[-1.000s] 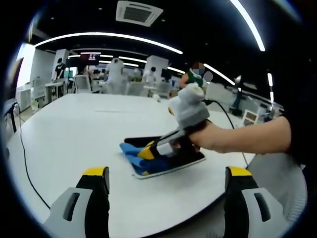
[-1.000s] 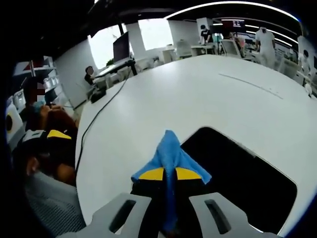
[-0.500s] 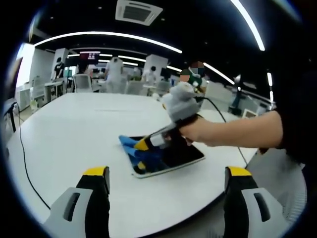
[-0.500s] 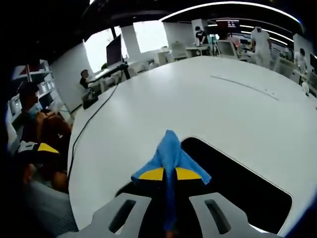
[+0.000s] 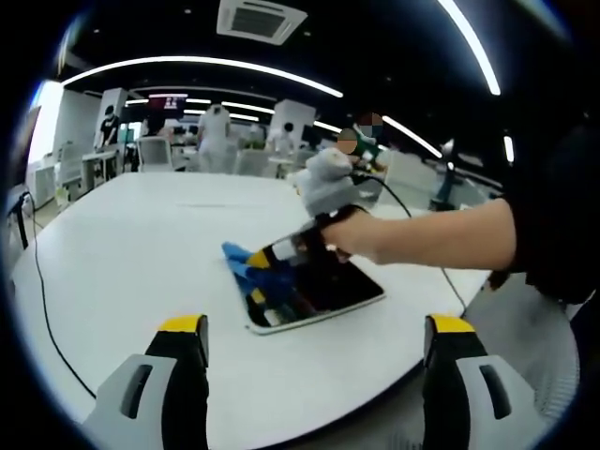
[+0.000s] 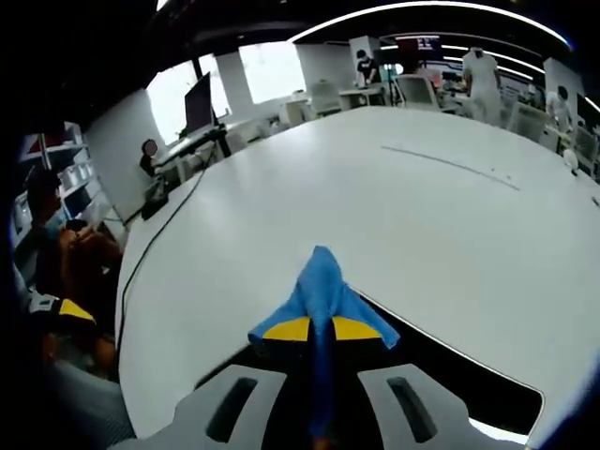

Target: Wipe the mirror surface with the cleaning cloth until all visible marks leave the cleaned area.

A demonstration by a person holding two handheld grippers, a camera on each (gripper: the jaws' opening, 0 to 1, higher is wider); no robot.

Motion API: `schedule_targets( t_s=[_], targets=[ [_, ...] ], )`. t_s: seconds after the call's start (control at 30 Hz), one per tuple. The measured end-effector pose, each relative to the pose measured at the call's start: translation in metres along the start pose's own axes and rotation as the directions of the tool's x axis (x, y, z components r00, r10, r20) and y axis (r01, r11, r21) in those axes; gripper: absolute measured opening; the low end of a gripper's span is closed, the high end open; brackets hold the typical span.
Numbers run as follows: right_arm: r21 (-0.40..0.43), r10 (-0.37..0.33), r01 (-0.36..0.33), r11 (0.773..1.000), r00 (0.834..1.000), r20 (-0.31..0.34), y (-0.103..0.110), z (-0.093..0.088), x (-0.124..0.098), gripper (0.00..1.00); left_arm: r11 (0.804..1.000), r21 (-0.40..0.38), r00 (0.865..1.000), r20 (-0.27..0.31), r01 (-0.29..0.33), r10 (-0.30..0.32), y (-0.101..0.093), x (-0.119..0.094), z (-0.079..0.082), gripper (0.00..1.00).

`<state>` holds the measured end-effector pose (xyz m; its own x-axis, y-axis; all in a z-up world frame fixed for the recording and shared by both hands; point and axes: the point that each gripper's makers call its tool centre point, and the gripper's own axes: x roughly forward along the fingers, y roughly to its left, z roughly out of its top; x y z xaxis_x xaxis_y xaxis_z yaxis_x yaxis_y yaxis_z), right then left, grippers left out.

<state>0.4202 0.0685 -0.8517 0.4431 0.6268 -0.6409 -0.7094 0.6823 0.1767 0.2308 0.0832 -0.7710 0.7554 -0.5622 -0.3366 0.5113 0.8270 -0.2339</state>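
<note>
- Open office space lies behind a broad white table (image 5: 122, 253), with long ceiling light strips and people standing at desks far off.
- On the table, in the left gripper view, the mirror (image 5: 330, 292) lies flat, a dark rectangle with a pale rim, right of centre and beyond the near edge.
- The right gripper (image 5: 272, 258) comes in from the right of that view, held in a person's hand (image 5: 361, 234), its yellow tips at the mirror's far left end.
- Its jaws are clamped together on the blue cleaning cloth (image 6: 323, 295), which in the right gripper view bunches up from between the yellow tips and spreads to either side.
- In the same view the cloth rests at the mirror's (image 6: 450, 384) near edge, the dark glass stretching to the right.
- The left gripper (image 5: 314, 352) hovers near the table's edge, its jaws wide apart with nothing between them, well short of the mirror.
- A black cable (image 6: 150, 253) trails across the table's left side.
</note>
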Motion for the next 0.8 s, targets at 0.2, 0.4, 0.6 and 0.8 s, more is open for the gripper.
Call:
schedule_targets(
  t_s=[0.2, 0.4, 0.6, 0.8],
  targets=[
    [0.011, -0.015, 0.015, 1.000, 1.000, -0.006, -0.007, 0.005, 0.004, 0.01, 1.000, -0.001, 1.000, 0.004, -0.003, 0.003, 0.001, 0.000, 0.001, 0.96],
    [0.009, -0.023, 0.023, 1.000, 1.000, -0.015, -0.009, 0.007, 0.006, 0.01, 1.000, 0.000, 1.000, 0.004, 0.001, -0.001, 0.000, 0.000, 0.001, 0.97],
    [0.034, -0.023, 0.024, 0.999, 0.999, -0.022, -0.012, 0.007, 0.006, 0.01, 1.000, 0.002, 1.000, -0.004, 0.006, -0.006, -0.001, 0.001, 0.000, 0.97],
    [0.029, -0.028, 0.029, 0.999, 0.999, -0.029, -0.017, 0.003, 0.000, 0.01, 1.000, -0.001, 1.000, -0.005, 0.000, 0.000, 0.000, 0.001, -0.001, 0.97]
  ],
)
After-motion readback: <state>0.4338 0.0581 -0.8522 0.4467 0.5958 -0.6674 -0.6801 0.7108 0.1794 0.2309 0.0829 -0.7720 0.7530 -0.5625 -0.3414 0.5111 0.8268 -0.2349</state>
